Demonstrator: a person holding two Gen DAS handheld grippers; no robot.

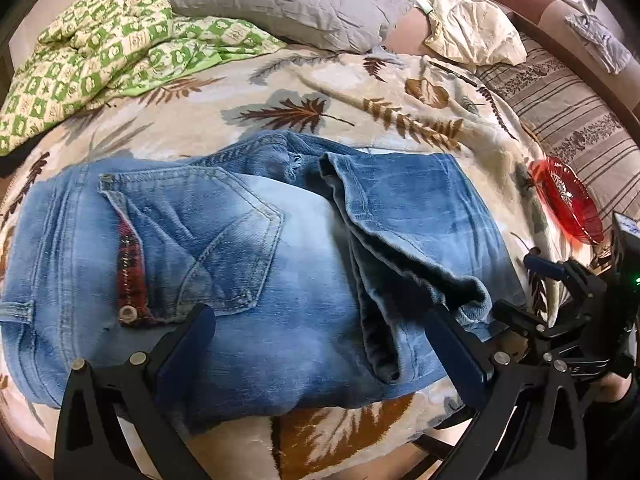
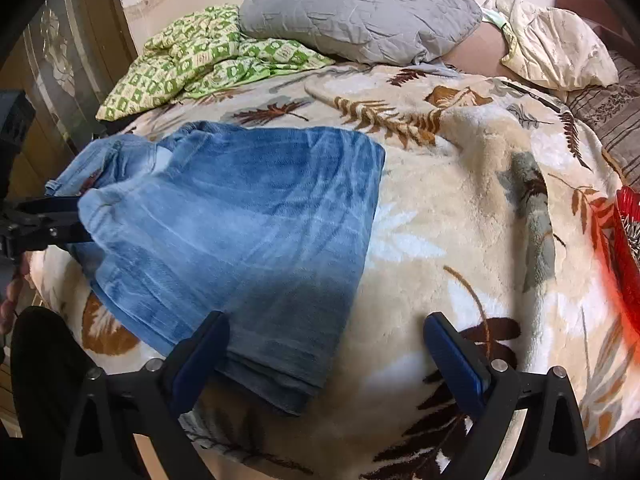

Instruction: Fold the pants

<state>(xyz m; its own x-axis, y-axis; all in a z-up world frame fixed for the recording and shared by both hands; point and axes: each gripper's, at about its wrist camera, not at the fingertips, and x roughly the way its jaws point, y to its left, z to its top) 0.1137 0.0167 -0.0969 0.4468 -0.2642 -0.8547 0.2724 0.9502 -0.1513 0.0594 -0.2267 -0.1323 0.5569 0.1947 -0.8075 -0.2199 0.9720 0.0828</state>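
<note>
Blue jeans [image 1: 256,248] lie folded on a cream leaf-print blanket [image 1: 304,92]. The seat with a back pocket [image 1: 208,232] faces up at the left, and the leg ends [image 1: 404,216] are folded over onto it at the right. My left gripper [image 1: 320,320] is open just above the jeans' near edge, empty. In the right wrist view the folded jeans [image 2: 240,232] lie at the left. My right gripper [image 2: 326,344] is open over their near right corner, holding nothing. The left gripper's fingers [image 2: 44,220] show at the far left edge there.
A red glass dish [image 1: 568,200] sits on the blanket at the right and also shows in the right wrist view [image 2: 628,248]. A grey pillow [image 1: 288,0], a green checked quilt [image 1: 100,52] and a cream cloth [image 1: 472,28] lie at the back. A striped cushion [image 1: 576,112] is far right.
</note>
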